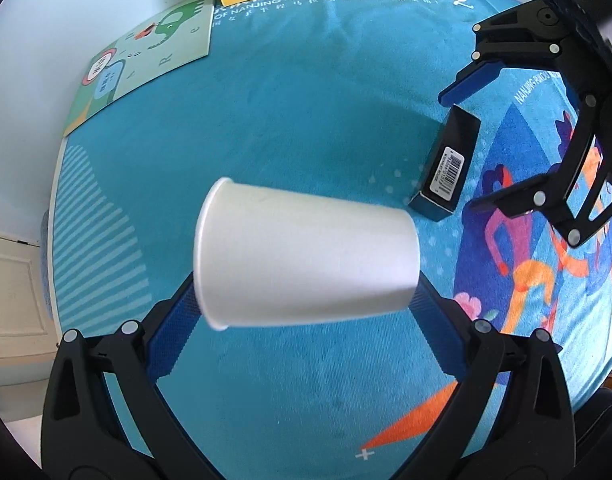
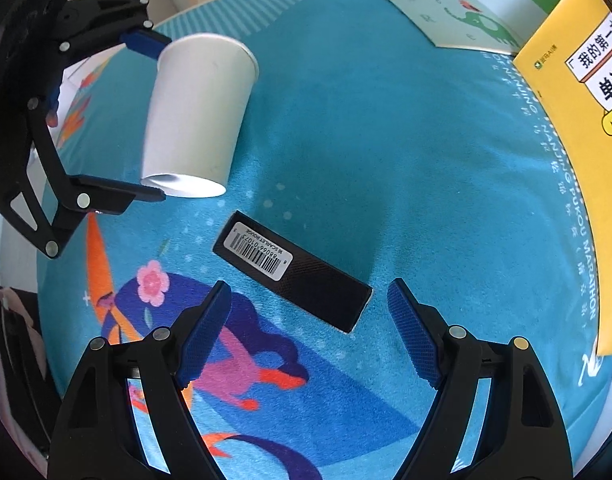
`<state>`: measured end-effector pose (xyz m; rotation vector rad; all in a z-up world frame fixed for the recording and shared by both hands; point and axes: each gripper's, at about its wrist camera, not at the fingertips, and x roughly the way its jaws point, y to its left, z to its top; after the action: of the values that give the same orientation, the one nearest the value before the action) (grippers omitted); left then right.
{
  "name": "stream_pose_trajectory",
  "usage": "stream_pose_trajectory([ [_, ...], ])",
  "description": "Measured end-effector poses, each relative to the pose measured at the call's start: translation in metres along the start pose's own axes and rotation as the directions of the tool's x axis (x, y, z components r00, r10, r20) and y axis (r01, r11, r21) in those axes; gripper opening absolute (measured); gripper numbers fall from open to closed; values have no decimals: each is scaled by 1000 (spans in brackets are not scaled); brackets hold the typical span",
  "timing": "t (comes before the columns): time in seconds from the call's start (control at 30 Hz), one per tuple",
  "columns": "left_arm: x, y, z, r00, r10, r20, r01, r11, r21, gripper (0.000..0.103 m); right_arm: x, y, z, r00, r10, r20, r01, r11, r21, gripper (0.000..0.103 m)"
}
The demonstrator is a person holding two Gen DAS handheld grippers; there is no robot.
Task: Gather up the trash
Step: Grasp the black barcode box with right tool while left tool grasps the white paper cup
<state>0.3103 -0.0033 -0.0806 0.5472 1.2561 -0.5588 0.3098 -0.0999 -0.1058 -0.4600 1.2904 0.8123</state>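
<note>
A white paper cup (image 1: 306, 252) lies sideways between the fingers of my left gripper (image 1: 306, 296), rim at the left pad and base at the right pad. The right wrist view shows the same cup (image 2: 197, 112) with the left gripper (image 2: 163, 120) shut on its two ends. A small black box (image 2: 293, 272) with a barcode label lies flat on the blue cloth. My right gripper (image 2: 308, 292) hangs open just above the box's near end, pads apart from it. In the left wrist view the box (image 1: 450, 168) sits under the right gripper (image 1: 462, 152).
A blue printed cloth (image 1: 285, 100) covers the table. A yellow book (image 2: 578, 160) and a green picture book (image 2: 446, 8) lie at the far edge. The cloth's left edge drops off toward a pale wall and door (image 1: 9, 280).
</note>
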Motion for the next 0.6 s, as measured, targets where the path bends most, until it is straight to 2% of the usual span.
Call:
stream_pose_trajectory([
  [0.17,5,1,5,1000,-17,4,17,1000,4,96,9,4,5,1000,2,-2,-2,999,-38,81],
  [0.27,7,1,6,999,-35,15,35,999,2,91,11,9,8,1000,-2,1,2,999,-43,78],
  [0.3,7,1,7,999,-27,18,27,1000,2,90,11,6,10,1000,0,2,0,999,-37,71],
  [0.33,8,0,8,1000,-20,20,20,1000,7,89,9,6,8,1000,1,6,-1,999,-33,59],
  [0.4,7,-3,9,999,-31,29,30,999,15,84,7,7,8,1000,18,5,-18,1000,-12,43],
  [0.6,-2,-3,7,997,-46,62,44,999,20,85,1,10,-4,998,57,1,-57,998,22,33],
])
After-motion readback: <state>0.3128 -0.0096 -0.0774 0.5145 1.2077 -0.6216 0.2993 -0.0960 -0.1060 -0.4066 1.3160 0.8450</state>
